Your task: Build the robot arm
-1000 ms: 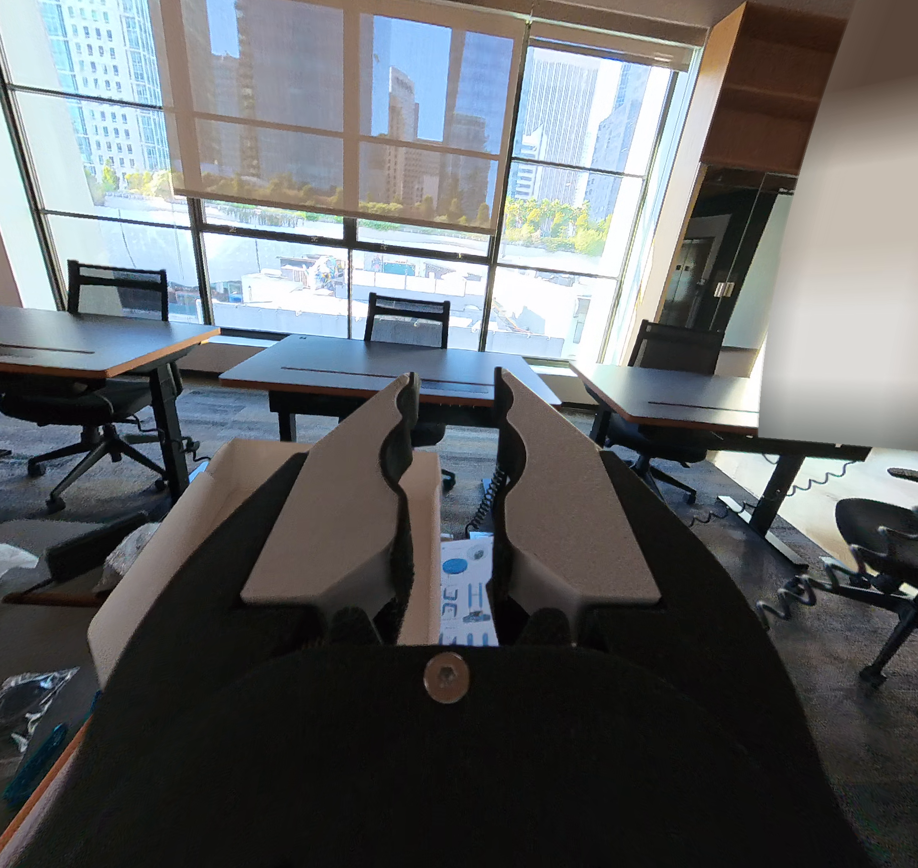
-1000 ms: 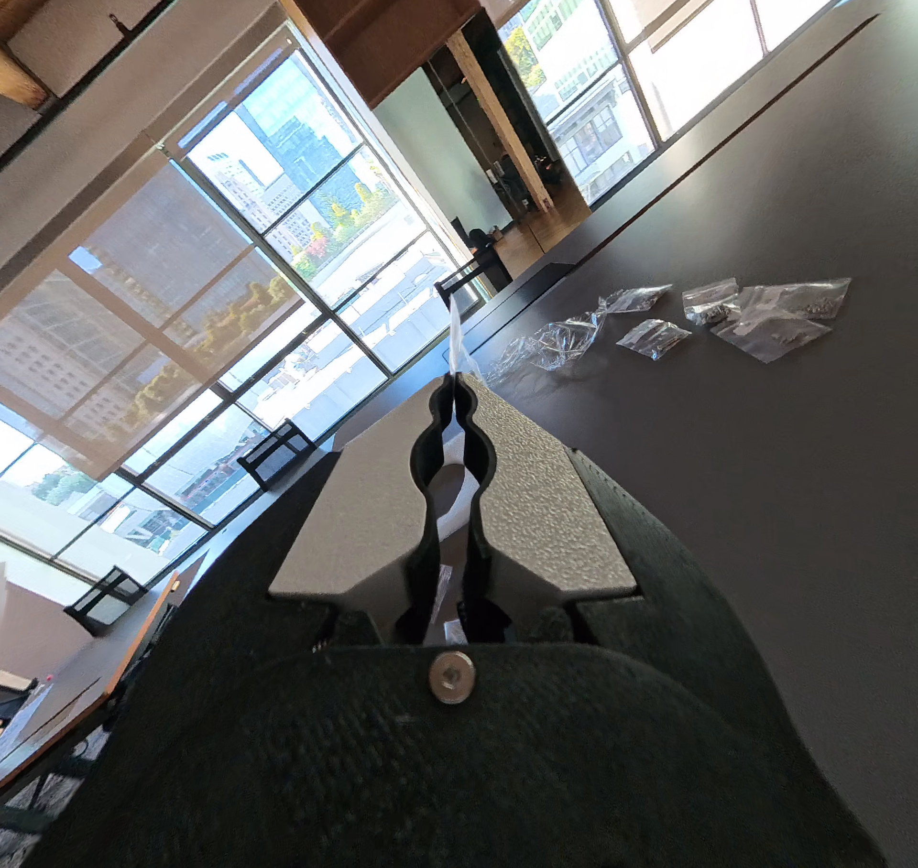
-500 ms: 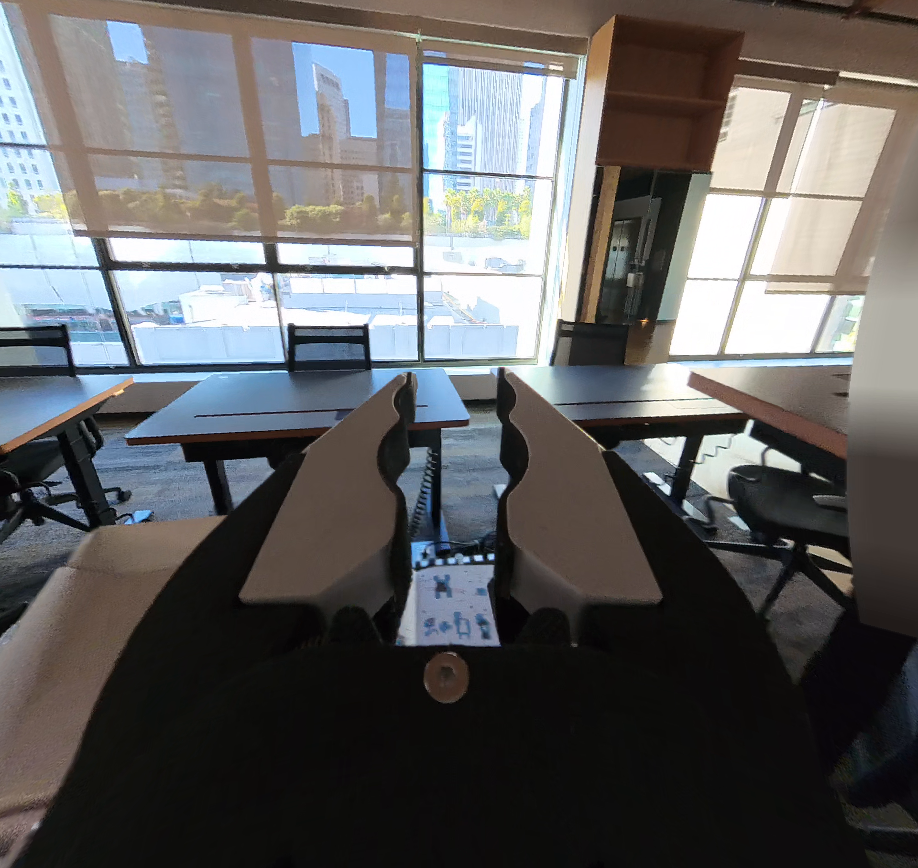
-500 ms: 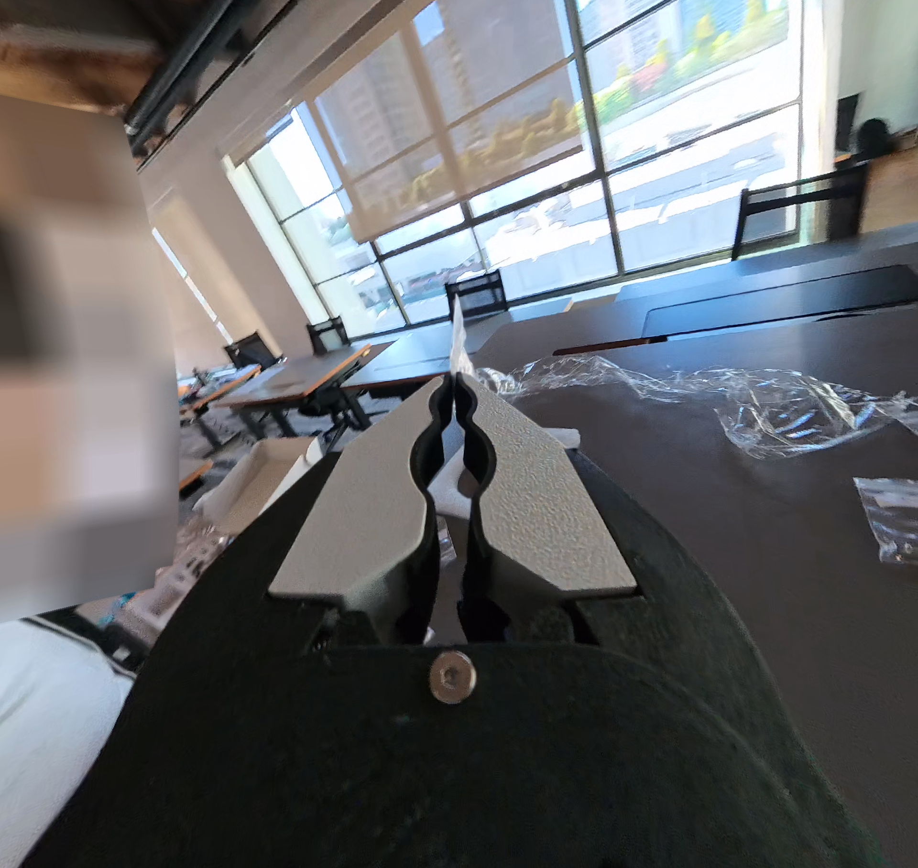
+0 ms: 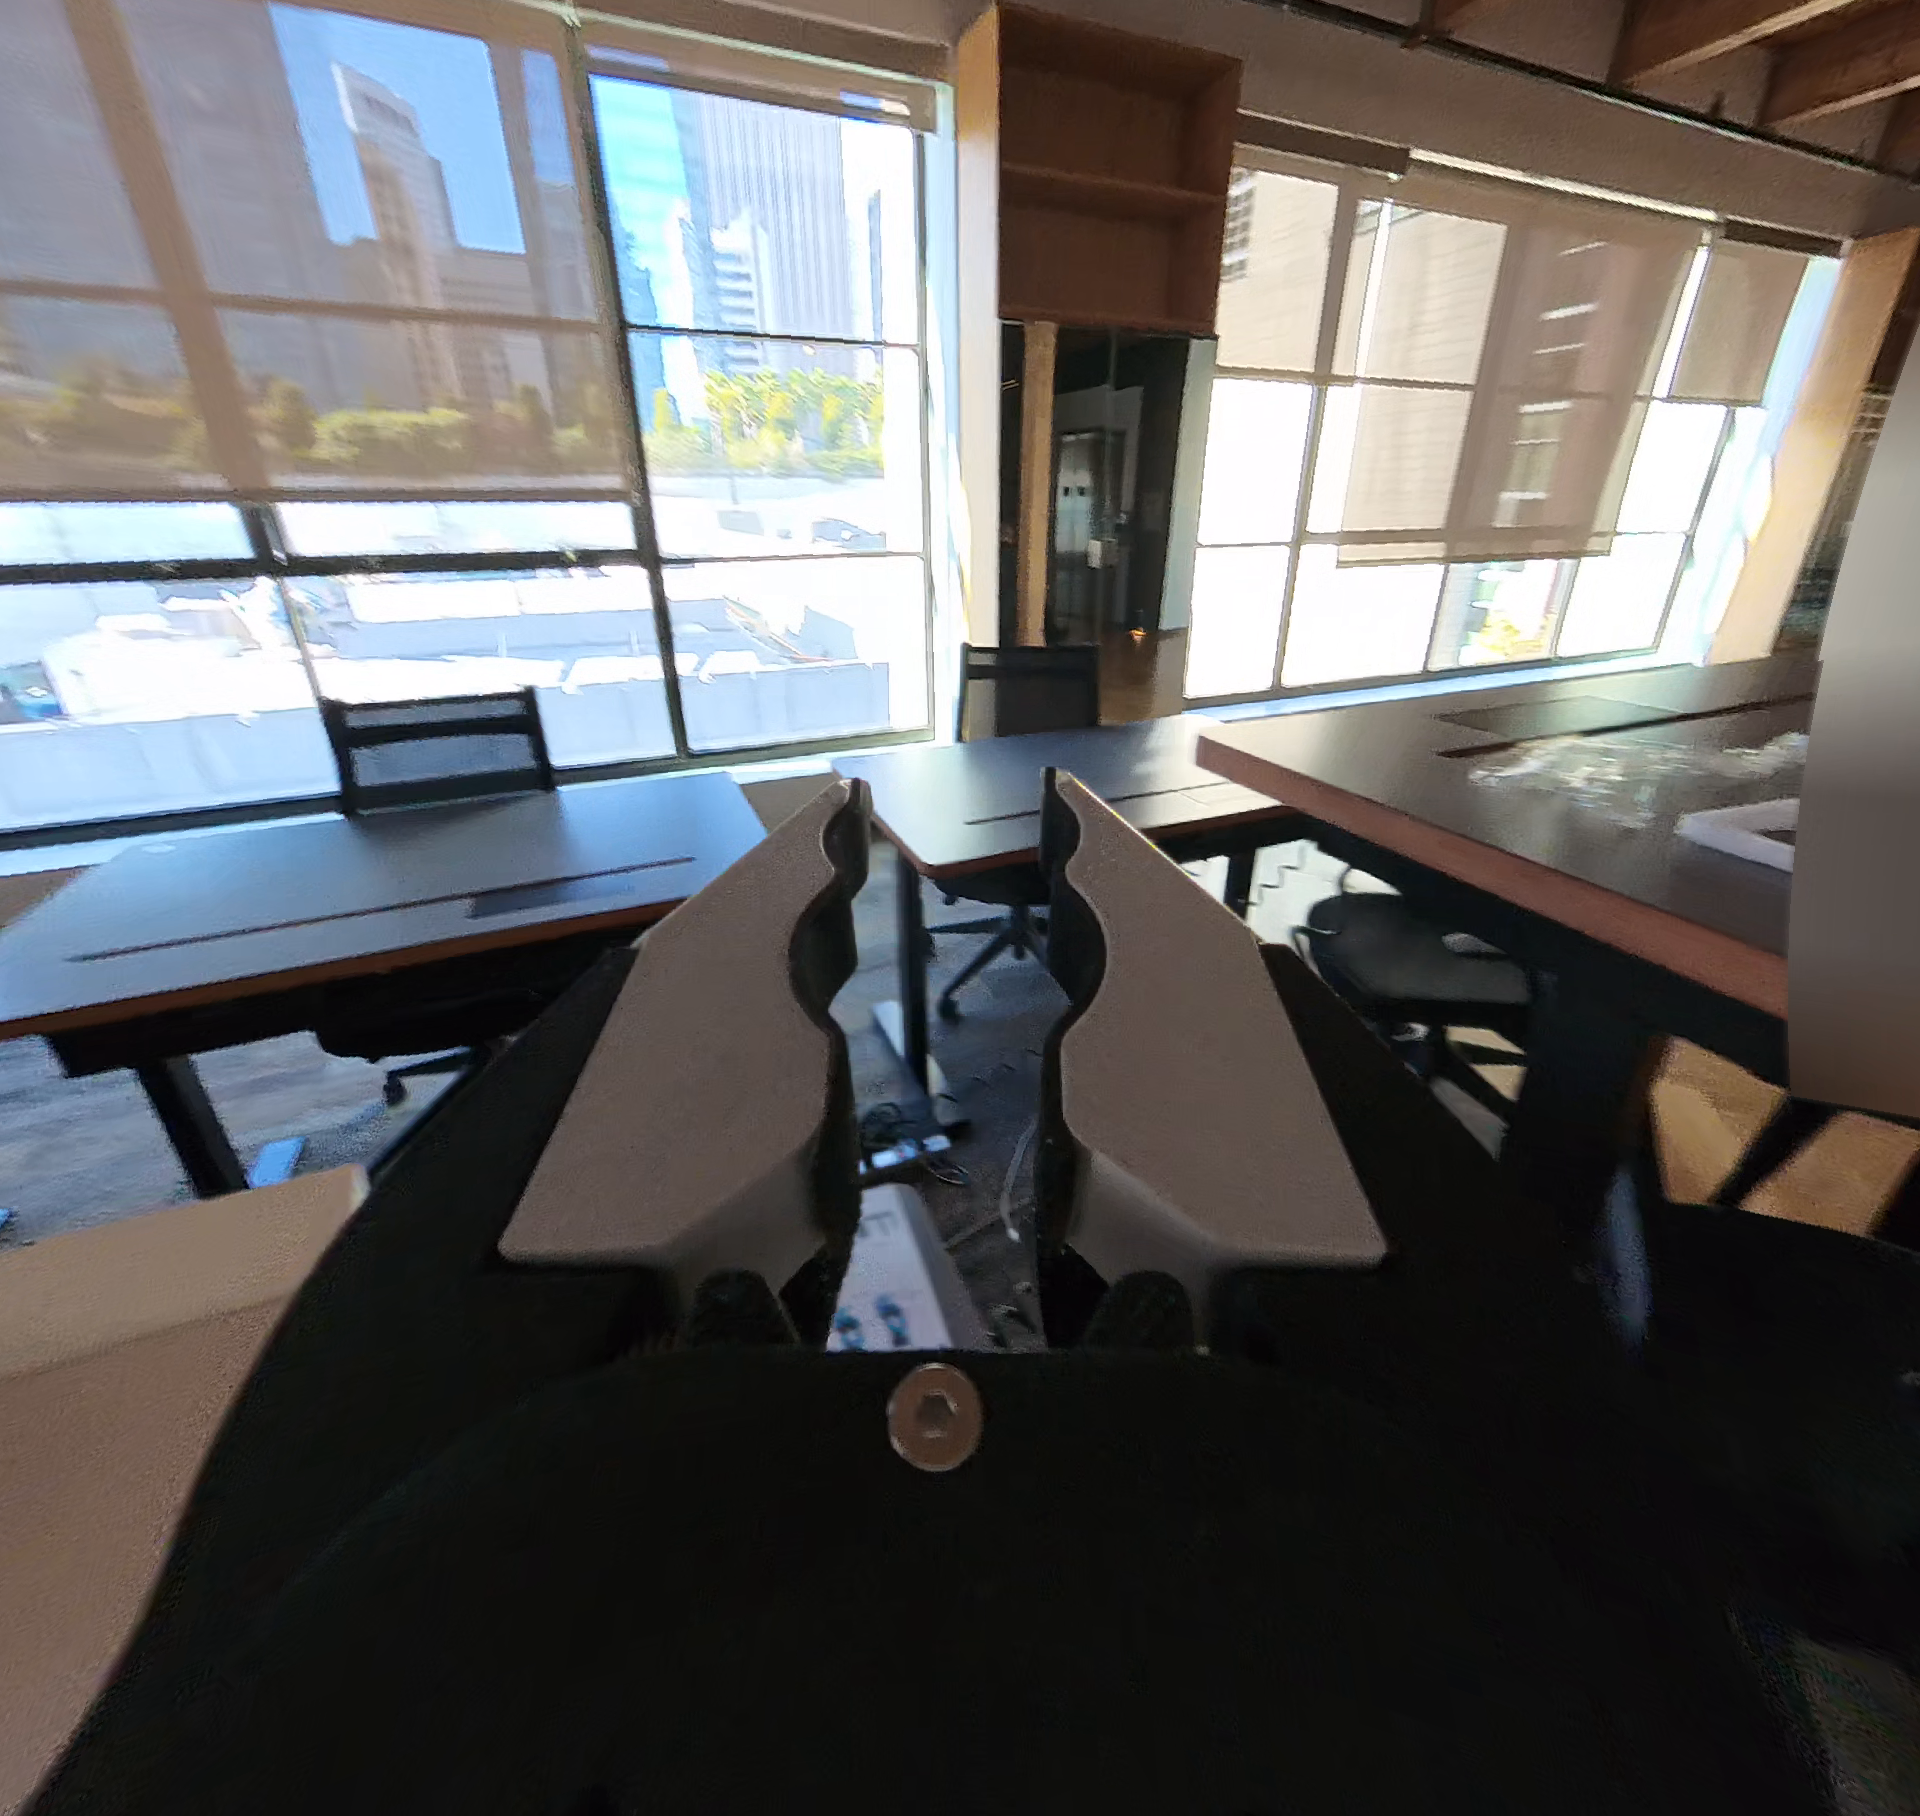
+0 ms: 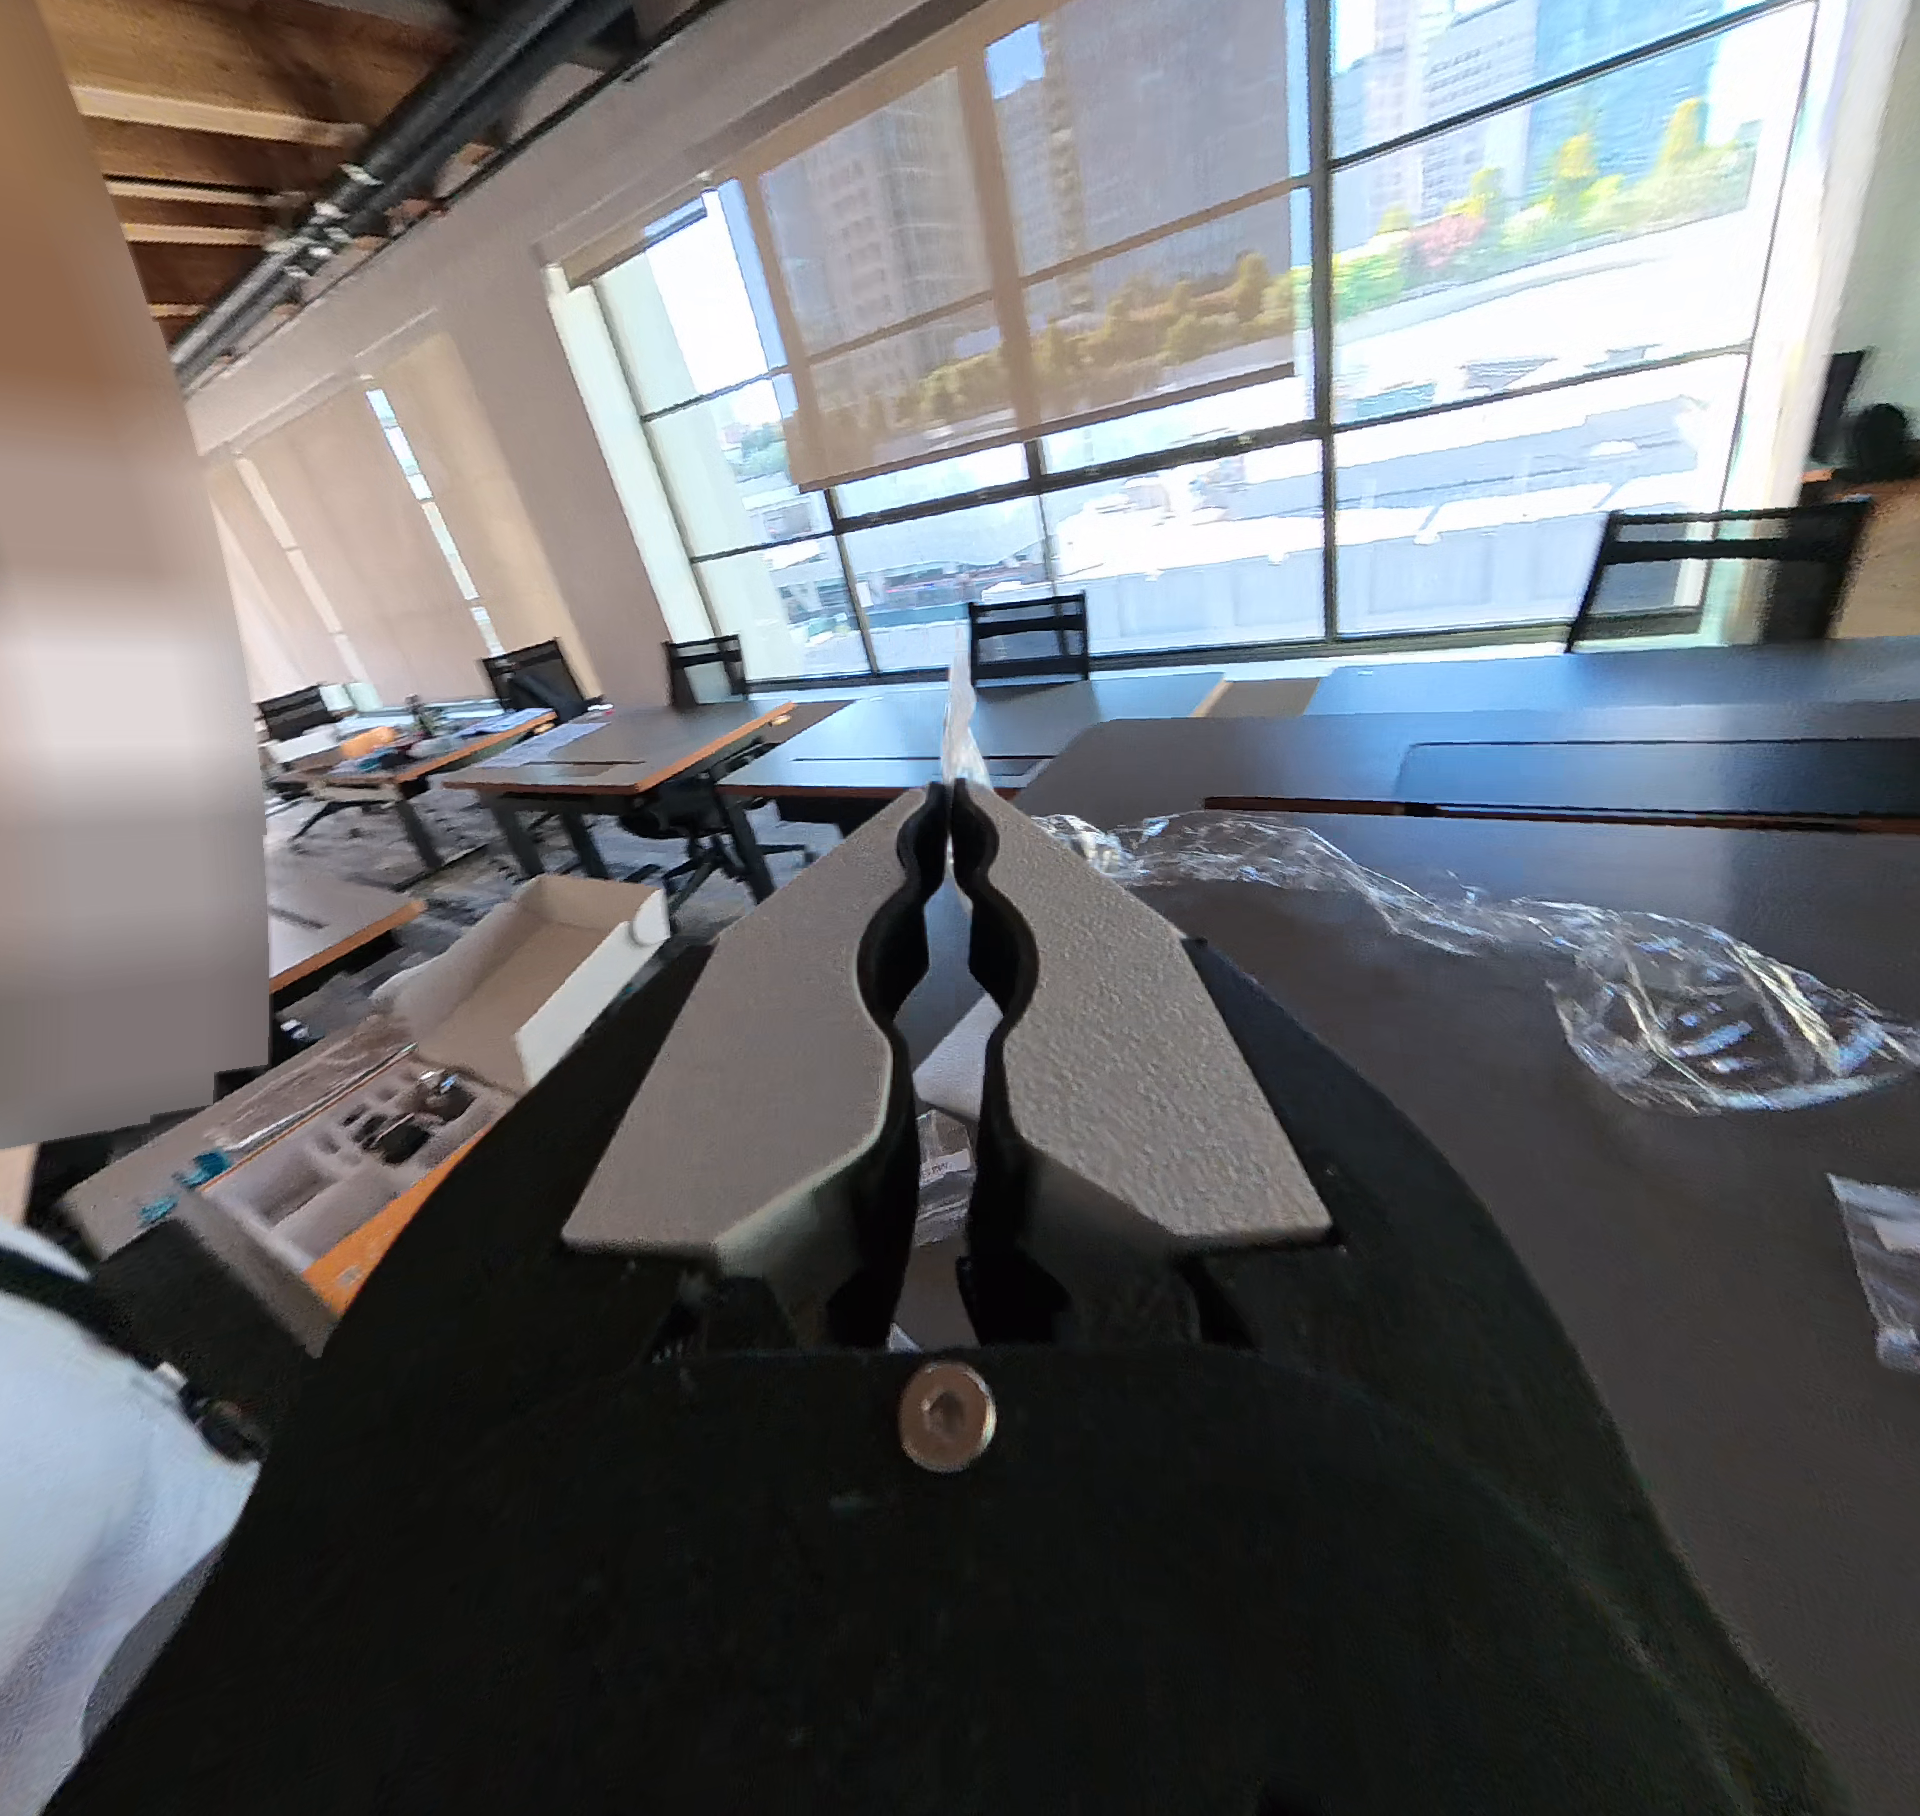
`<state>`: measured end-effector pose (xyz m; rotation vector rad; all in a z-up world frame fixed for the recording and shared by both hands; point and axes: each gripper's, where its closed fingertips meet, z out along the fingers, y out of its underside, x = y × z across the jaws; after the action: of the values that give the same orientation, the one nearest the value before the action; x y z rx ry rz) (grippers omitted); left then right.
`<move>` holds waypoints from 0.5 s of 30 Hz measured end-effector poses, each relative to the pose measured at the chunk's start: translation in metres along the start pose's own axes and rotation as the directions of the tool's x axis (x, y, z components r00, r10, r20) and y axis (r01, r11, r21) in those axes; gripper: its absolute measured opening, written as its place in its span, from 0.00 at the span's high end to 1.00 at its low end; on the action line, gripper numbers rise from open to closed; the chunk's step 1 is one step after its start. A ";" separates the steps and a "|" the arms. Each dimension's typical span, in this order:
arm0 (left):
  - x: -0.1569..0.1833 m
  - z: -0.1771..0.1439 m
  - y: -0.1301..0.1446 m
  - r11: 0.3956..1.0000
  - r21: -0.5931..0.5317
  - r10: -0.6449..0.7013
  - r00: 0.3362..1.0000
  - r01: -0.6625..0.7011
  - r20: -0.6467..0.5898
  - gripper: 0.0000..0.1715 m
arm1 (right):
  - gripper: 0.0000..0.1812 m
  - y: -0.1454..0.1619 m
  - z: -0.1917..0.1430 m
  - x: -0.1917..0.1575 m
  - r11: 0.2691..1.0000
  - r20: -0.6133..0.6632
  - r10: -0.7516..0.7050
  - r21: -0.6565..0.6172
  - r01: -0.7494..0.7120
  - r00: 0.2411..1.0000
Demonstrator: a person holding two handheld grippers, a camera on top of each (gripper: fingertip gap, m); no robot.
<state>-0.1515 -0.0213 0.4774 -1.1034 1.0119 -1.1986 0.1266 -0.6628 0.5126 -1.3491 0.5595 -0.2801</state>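
My right gripper [image 6: 951, 795] is shut on a small clear plastic bag [image 6: 958, 717], whose thin edge sticks up past the fingertips. It hangs over the near edge of a dark desk [image 6: 1507, 1195]. My left gripper [image 5: 951, 800] is open and empty. It is held in the air, pointing across the room at other dark desks [image 5: 364, 893]. A printed sheet [image 5: 894, 1278] shows low between its fingers.
Crumpled clear wrap [image 6: 1662, 997] and another small bag [image 6: 1881, 1257] lie on the desk. A white open box [image 6: 561, 956] and a grey parts tray [image 6: 343, 1143] sit to the left. A person's white sleeve [image 6: 83, 1454] is close. Office chairs [image 5: 1403, 977] stand around.
The left view has swung to the right, away from the white box, and the desk with the bags now shows at its right. The right view has levelled out, with the bag still pinched.
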 end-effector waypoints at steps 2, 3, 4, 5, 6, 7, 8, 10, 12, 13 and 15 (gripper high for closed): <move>-0.054 -0.013 -0.008 0.999 0.033 0.031 0.998 -0.033 0.059 0.82 | 1.00 0.005 -0.005 0.002 1.000 -0.125 -0.002 0.001 0.002 0.992; -0.087 -0.020 -0.011 0.998 0.042 0.047 0.993 -0.052 0.105 0.82 | 1.00 0.010 -0.008 0.006 1.000 -0.207 0.001 -0.004 -0.001 0.978; -0.123 -0.030 -0.012 0.996 0.040 0.072 0.983 -0.080 0.167 0.82 | 1.00 0.016 -0.011 0.013 1.000 -0.289 0.003 -0.003 -0.004 0.957; -0.163 -0.040 -0.014 0.992 0.024 0.112 0.964 -0.122 0.243 0.82 | 1.00 0.021 -0.013 0.020 1.000 -0.360 0.013 0.005 -0.012 0.933; -0.204 -0.052 -0.015 0.986 -0.010 0.163 0.933 -0.169 0.321 0.83 | 1.00 0.028 -0.013 0.028 1.000 -0.428 0.021 0.003 -0.022 0.903; -0.244 -0.064 -0.015 0.977 -0.057 0.212 0.896 -0.207 0.391 0.83 | 1.00 0.036 -0.013 0.038 0.999 -0.496 0.031 -0.005 -0.039 0.868; -0.280 -0.077 -0.016 0.967 -0.107 0.255 0.859 -0.232 0.445 0.82 | 1.00 0.041 -0.013 0.045 0.999 -0.550 0.044 -0.003 -0.055 0.834; -0.341 -0.100 -0.023 0.945 -0.171 0.328 0.800 -0.280 0.502 0.82 | 1.00 0.037 -0.007 0.049 0.997 -0.621 0.075 0.051 -0.056 0.780; -0.391 -0.118 -0.028 0.929 -0.207 0.369 0.768 -0.305 0.523 0.83 | 1.00 0.020 0.004 0.040 0.991 -0.647 0.105 0.136 -0.022 0.755; -0.414 -0.126 -0.027 0.929 -0.224 0.369 0.762 -0.294 0.532 0.83 | 1.00 0.012 0.009 0.033 0.985 -0.655 0.116 0.173 -0.001 0.747; -0.450 -0.139 -0.025 0.941 -0.228 0.337 0.766 -0.251 0.547 0.83 | 1.00 0.002 0.024 0.020 0.981 -0.666 0.116 0.195 0.021 0.737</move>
<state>-0.3383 0.4114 0.4828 -1.2613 0.7538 -0.4772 0.1559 -0.6528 0.5095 -1.0137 1.1484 -0.7846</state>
